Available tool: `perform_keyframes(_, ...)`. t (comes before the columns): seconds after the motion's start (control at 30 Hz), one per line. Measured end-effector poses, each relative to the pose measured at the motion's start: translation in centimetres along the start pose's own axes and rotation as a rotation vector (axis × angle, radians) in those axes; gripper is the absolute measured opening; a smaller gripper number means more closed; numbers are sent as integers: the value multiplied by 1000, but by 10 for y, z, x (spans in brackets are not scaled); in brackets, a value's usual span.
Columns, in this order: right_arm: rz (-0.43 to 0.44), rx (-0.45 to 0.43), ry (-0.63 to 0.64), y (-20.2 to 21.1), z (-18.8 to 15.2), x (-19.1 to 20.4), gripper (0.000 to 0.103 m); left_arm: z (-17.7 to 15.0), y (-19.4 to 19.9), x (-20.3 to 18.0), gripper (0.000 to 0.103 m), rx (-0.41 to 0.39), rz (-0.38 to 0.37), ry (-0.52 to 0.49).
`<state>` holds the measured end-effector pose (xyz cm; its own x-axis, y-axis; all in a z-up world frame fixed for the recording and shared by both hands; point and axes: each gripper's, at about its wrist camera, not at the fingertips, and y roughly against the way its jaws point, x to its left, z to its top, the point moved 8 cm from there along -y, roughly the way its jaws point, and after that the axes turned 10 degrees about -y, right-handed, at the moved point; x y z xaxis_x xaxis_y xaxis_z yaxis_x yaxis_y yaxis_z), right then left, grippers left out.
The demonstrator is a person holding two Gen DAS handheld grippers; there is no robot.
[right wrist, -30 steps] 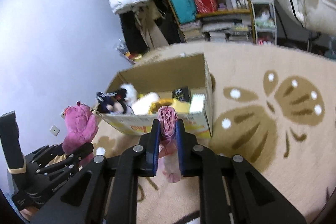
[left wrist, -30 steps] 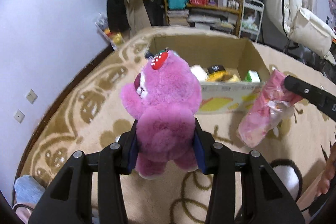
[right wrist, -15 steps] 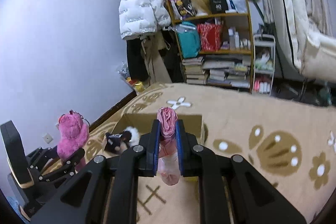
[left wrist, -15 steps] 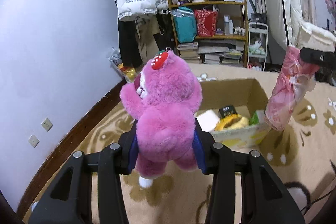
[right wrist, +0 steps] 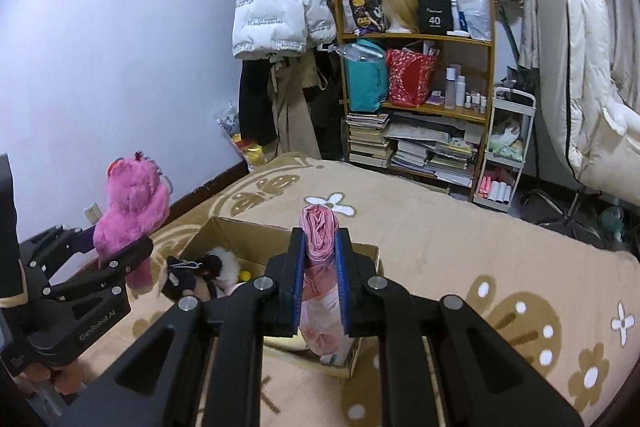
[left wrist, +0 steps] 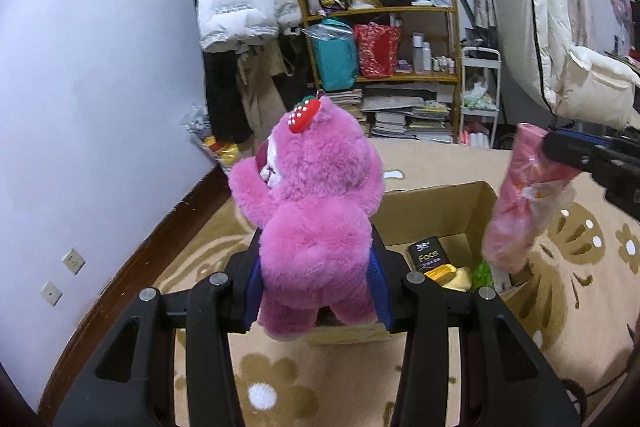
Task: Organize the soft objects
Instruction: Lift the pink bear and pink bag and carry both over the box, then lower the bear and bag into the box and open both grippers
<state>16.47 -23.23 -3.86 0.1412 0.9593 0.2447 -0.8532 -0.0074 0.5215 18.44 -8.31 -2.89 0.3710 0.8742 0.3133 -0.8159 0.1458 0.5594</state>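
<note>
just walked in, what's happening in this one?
A person is tidying soft things into a cardboard box on the rug. The left claw is shut on a pink plush bear, the right claw on a pink wrapped bundle. Both are held above the box, not yet dropped in.

Both wrist views toward shared box [left wrist: 448, 211]

Background: wooden open shelf unit [right wrist: 416, 75] holding a teal bag [right wrist: 366, 77], a red patterned bag [right wrist: 410, 77] and stacked books [right wrist: 424, 151]; white puffer jacket [right wrist: 276, 11] hanging beside it; small white metal trolley [right wrist: 506, 151] to its right; beige flower-patterned carpet [right wrist: 480, 259]; lilac wall [left wrist: 100, 67].
</note>
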Motion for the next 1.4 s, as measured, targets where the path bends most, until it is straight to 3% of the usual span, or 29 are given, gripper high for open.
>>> perform_keyframes(0.37, 20, 63, -7, -55, -5, -2, 16, 6, -47, -30, 44, 62, -86, -9)
perform_keyframes(0.57, 27, 104, -31, -72, -11, -11, 19, 0, -68, -40, 48, 113, -170, 34)
perform_keyframes(0.8, 47, 117, -74, -73, -16, -18, 20, -5, -73, -38, 71, 124, -149, -1)
perform_keyframes(0.83, 46, 120, -80, -73, -17, -19, 23, -4, -71, -36, 78, 123, -140, -7)
perform_keyframes(0.87, 46, 126, -89, -73, -17, -20, 32, -4, -69, -34, 84, 123, -133, -10)
perform_keyframes(0.9, 54, 131, -100, -71, -18, -21, 44, -3, -68, -32, 86, 121, -128, -10)
perform_keyframes(1.07, 68, 123, -106, -58, -19, -20, 80, -3, -53, -14, 97, 117, -111, 8)
perform_keyframes(1.2, 77, 98, -104, -42, -17, -17, 102, -4, -37, -1, 100, 110, -56, -27)
perform_keyframes(1.4, 95, 70, -97, -18, -15, -8, 103, 1, -6, 17, 102, 79, -38, -8)
